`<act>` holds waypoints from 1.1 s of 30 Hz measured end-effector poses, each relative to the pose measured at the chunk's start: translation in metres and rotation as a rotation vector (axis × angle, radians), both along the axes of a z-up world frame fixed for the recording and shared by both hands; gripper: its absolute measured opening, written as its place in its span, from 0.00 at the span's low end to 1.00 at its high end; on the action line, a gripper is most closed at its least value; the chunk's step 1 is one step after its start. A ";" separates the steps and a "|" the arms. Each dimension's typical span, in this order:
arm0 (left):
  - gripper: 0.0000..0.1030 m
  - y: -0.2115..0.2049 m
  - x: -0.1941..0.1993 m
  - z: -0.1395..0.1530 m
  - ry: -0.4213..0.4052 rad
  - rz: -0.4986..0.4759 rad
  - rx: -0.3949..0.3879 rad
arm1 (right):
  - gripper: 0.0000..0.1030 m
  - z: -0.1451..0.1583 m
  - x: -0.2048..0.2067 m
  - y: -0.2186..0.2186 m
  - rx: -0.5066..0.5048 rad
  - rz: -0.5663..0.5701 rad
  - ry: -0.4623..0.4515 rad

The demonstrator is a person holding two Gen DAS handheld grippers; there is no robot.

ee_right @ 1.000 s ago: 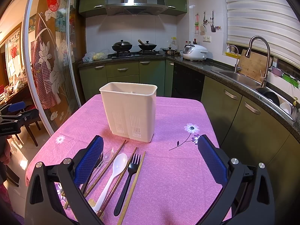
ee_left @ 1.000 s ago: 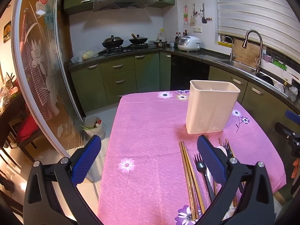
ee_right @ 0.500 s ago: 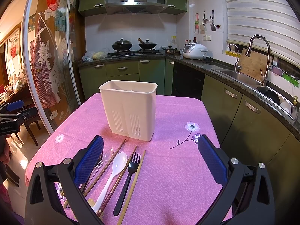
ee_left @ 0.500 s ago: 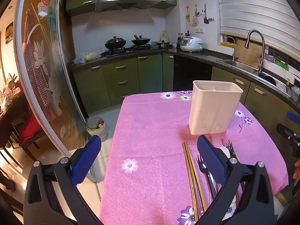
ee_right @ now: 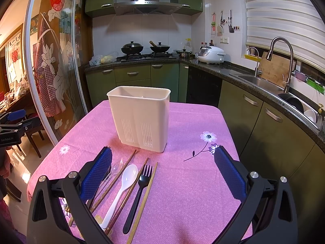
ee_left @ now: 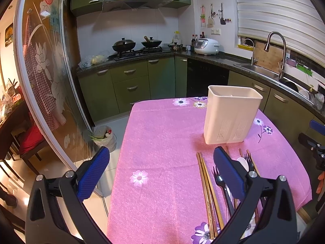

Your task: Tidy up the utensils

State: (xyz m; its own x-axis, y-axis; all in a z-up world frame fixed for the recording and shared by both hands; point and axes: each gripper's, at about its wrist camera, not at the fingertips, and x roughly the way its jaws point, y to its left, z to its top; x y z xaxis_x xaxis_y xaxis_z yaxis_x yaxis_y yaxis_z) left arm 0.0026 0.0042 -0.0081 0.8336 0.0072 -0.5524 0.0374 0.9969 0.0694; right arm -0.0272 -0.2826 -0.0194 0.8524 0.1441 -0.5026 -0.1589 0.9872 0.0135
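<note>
Between my right gripper [ee_right: 162, 174] fingers, spread wide and empty, lie the utensils on the pink tablecloth [ee_right: 193, 183]: a white spoon [ee_right: 124, 185], a black fork [ee_right: 140, 189] and wooden chopsticks [ee_right: 144, 199]. My left gripper [ee_left: 160, 172] is also wide apart and holds nothing. Just behind the utensils stands the white holder [ee_right: 140, 116], upright and, as far as I see, empty. I judge that sorting is not yet begun; next I must lower one gripper onto a single utensil.
</note>
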 end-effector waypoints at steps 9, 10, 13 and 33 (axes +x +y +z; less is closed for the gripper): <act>0.95 0.001 0.001 -0.004 0.011 -0.005 -0.012 | 0.96 -0.009 0.004 -0.003 0.001 0.000 0.002; 0.95 0.001 0.001 -0.004 0.012 -0.006 -0.012 | 0.96 -0.010 0.004 -0.003 0.002 0.000 0.003; 0.95 0.001 0.001 -0.005 0.012 -0.007 -0.009 | 0.96 -0.011 0.004 -0.003 0.001 0.001 0.004; 0.95 -0.006 0.019 -0.015 0.138 -0.031 -0.058 | 0.96 -0.018 0.026 -0.002 0.020 0.043 0.089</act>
